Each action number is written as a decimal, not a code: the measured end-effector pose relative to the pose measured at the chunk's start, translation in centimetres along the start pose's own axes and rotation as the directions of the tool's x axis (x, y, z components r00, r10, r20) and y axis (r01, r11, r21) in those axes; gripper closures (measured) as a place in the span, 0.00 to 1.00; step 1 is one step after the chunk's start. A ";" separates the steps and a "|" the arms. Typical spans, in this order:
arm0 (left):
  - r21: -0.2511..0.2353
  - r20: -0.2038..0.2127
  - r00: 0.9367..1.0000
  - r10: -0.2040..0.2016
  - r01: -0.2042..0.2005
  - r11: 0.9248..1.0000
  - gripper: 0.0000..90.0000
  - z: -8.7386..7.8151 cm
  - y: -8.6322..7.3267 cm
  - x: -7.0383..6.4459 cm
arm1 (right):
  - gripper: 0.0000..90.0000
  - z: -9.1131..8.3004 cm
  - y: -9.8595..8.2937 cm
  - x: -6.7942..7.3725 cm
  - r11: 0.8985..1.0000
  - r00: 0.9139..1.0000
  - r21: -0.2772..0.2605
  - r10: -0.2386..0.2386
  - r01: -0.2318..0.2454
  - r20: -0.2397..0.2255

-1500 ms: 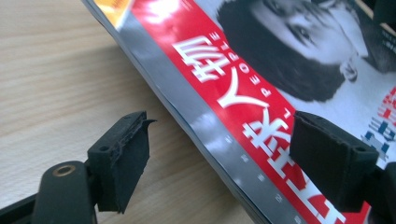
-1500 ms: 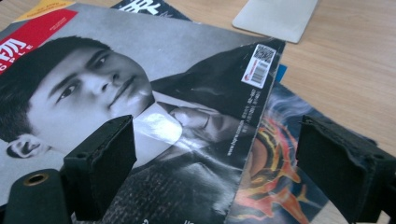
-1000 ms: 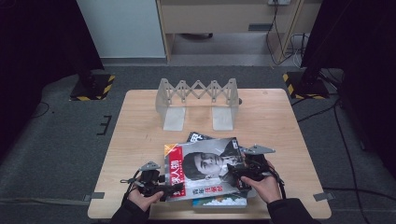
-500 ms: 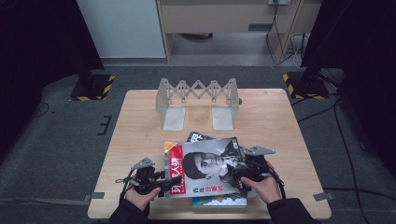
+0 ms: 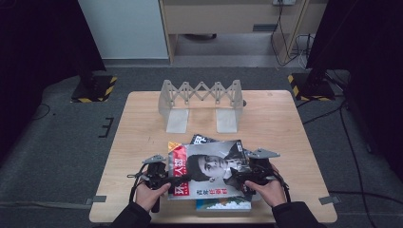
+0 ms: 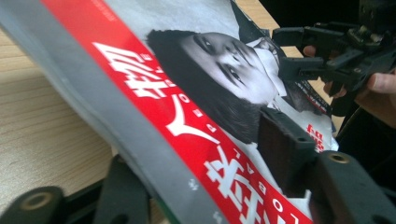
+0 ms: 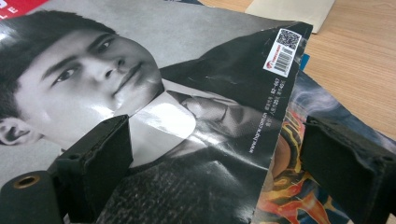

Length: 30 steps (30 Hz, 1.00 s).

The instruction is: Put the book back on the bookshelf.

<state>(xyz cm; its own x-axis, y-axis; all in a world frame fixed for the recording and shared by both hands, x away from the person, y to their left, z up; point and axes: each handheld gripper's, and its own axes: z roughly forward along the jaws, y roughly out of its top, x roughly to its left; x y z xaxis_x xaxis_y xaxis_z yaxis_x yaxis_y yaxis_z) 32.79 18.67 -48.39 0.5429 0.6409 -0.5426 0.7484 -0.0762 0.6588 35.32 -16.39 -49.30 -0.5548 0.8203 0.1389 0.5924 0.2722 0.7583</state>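
Nothing much has shifted: my left tool [image 5: 175, 179] still clamps the top magazine [image 5: 209, 166] by its red edge, lifting it. My right tool [image 5: 236, 174] straddles its other edge, jaws apart, above the stack on the desk [image 5: 142, 123].

A grey folding rack [image 5: 203, 104] stands upright at the far side of a wooden counter [image 5: 138, 142]. Beyond it, a pale cabinet [image 5: 124, 28] and two striped stand bases [image 5: 93, 89] sit on grey carpet.
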 end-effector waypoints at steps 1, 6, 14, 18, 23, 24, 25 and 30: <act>0.006 -0.007 1.000 -0.005 0.005 1.000 0.61 0.0 0.1 0.0 | 0.11 0.0 0.0 0.0 1.000 1.000 -0.003 0.000 0.000 0.001; 0.028 -0.033 0.999 0.000 0.001 1.000 0.72 0.0 0.4 0.0 | 0.10 0.0 0.0 0.0 1.000 1.000 0.002 -0.003 0.003 -0.004; 0.028 -0.065 0.997 0.043 -0.041 0.999 0.71 0.2 0.4 -0.3 | 0.10 0.0 0.1 -0.1 1.000 1.000 0.006 -0.010 0.010 -0.008; 0.044 -0.057 0.998 0.039 -0.036 0.998 0.69 0.2 0.5 -0.3 | 0.10 0.0 0.1 -0.1 1.000 1.000 0.007 -0.010 0.011 -0.010; 0.020 -0.058 0.997 0.053 -0.051 0.998 0.74 0.0 0.5 -0.5 | 0.10 0.0 0.1 -0.1 1.000 1.000 0.005 -0.009 0.009 -0.012; 0.017 -0.056 0.997 0.050 -0.049 0.999 0.75 -0.1 0.6 -0.5 | 0.10 0.0 0.1 -0.2 1.000 1.000 0.007 -0.011 0.011 -0.014; 0.012 -0.054 0.997 0.046 -0.046 0.999 0.76 -0.1 0.6 -0.6 | 0.10 0.0 0.1 -0.2 1.000 1.000 0.007 -0.010 0.010 -0.016; -0.005 -0.026 1.000 -0.008 0.008 1.000 0.82 -0.3 1.0 -0.5 | 0.10 -0.1 0.1 -0.3 1.000 1.000 0.007 -0.004 0.005 -0.023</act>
<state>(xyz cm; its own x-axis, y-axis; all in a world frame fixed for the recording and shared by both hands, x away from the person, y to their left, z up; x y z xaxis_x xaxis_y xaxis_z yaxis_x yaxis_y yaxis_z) 33.11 18.54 -47.29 0.5269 0.6613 -0.5340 0.7509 -0.0677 0.6570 35.51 -16.65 -49.21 -0.5710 0.8071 0.1505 0.5940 0.2795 0.7544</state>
